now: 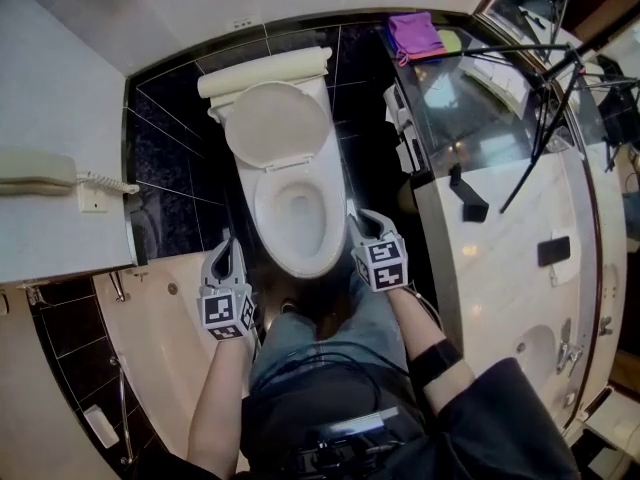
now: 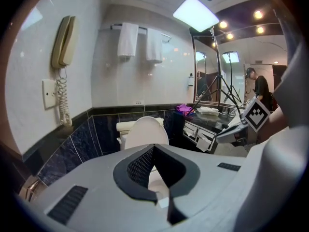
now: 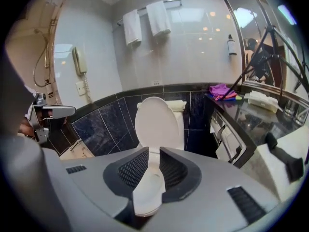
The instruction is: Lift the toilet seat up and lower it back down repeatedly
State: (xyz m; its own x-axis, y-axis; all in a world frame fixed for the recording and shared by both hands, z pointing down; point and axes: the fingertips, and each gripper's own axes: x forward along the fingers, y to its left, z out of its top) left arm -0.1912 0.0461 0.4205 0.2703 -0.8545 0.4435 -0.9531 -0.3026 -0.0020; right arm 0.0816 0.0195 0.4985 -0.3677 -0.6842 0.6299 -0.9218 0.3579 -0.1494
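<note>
White toilet seat [image 1: 303, 266] looks flat down on the bowl, and the lid [image 1: 277, 125] stands up at the back. I think it has to go up next. How do I lift it well? – Mia

Go for the front edge, I'd say. Slip one jaw under it, pinch softly, then swing it up slowly in a curve, because it turns on the hinge at the back. Don't let it bang on the lid – Tom

Where is it from my tongs? – Mia

It lies between them and a bit ahead. Your right tongs [image 1: 364, 220] are just beside the bowl's front right side, jaws a little apart with nothing pinched. Your left tongs [image 1: 228, 246] are near the front left, not touching, tips together and holding nothing – Tom
</note>
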